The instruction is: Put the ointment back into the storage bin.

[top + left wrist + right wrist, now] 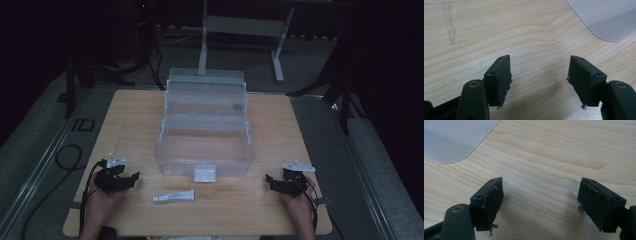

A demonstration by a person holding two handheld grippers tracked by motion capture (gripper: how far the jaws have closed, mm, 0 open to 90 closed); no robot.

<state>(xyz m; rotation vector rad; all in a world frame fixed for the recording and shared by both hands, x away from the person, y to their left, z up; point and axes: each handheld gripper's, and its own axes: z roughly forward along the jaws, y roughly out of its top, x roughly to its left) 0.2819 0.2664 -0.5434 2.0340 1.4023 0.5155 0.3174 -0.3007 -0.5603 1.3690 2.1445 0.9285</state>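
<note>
Both hands sit low at the near edge of the wooden surface [125, 107], one at each corner. The left gripper [121, 181] has its fingers [499, 81] spread wide apart with nothing but bare wood grain between them. The right gripper [274, 182] matches it: fingers [487, 203] well apart, nothing held, frayed bits hanging off the pads.

Between the two sets of fingers, nearer the left ones, lies a small tube [173, 196]. It is white, slim, lying flat on its side, with dark printing along the body too small to read, one end pointing toward the left fingers. It touches neither gripper.

Just beyond the tube, ahead of both pairs of fingers, stands a clear plastic tool box [205, 150], open, its translucent lower tub nearest and a tiered tray raised behind it. A pale latch hangs at the middle of its front wall. A small dark item sits in the upper tray, too small to identify. A rounded corner of the box shows past the fingertips in each gripper view.
</note>
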